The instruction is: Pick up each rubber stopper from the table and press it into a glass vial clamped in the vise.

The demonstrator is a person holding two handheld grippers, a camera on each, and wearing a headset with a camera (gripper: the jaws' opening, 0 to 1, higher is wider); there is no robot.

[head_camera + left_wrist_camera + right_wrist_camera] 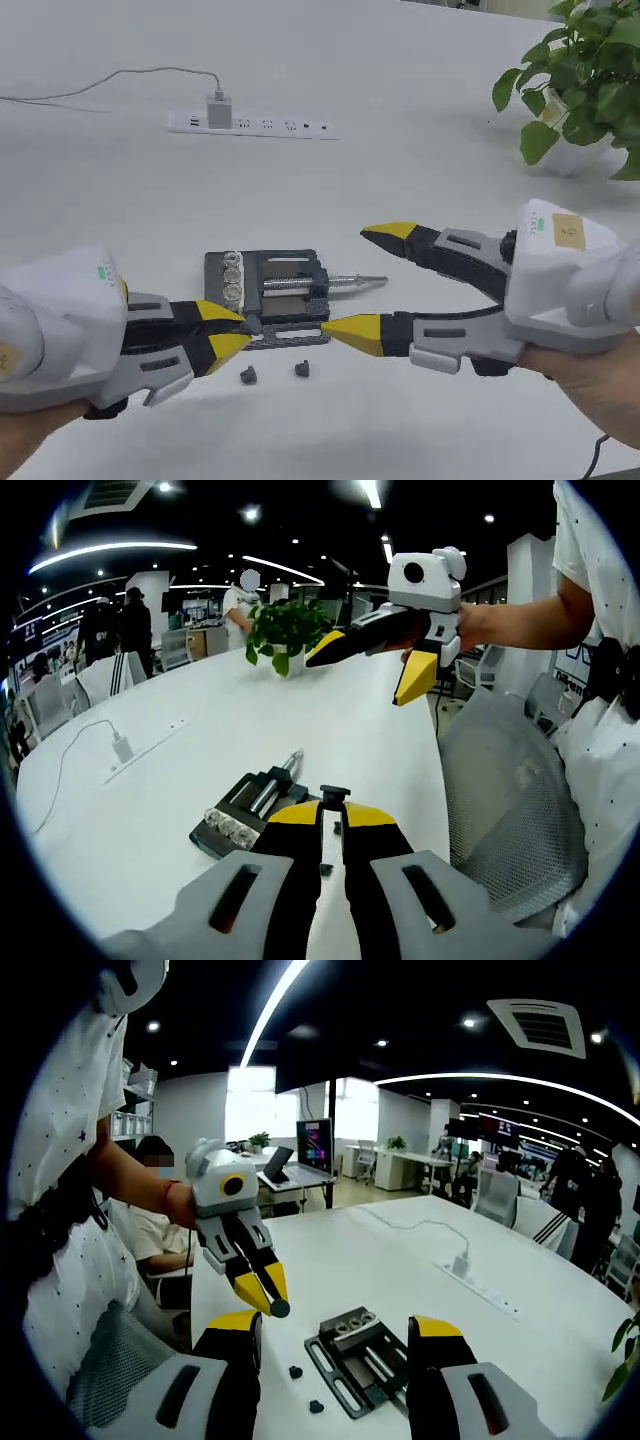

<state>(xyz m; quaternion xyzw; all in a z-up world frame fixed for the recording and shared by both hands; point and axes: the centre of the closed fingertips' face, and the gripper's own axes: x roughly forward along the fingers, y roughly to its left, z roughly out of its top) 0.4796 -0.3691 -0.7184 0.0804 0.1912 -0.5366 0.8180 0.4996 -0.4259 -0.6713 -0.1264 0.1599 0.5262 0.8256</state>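
Note:
A small black vise (290,300) lies on the white table with three glass vials (233,280) clamped in a row at its left end. My left gripper (235,330) hovers just left of the vise, shut on a dark rubber stopper (282,1308) at its yellow tips. Two more stoppers (248,375) (302,369) lie loose on the table in front of the vise. On the right, my right gripper (372,283) stands wide open and empty, its lower tip near the vise's front right corner. In the right gripper view the vise (355,1360) sits between its jaws.
A white power strip (250,125) with a charger and cable lies at the back of the table. A potted plant (580,80) stands at the back right. A mesh chair (510,800) sits beside the table, with people and desks beyond.

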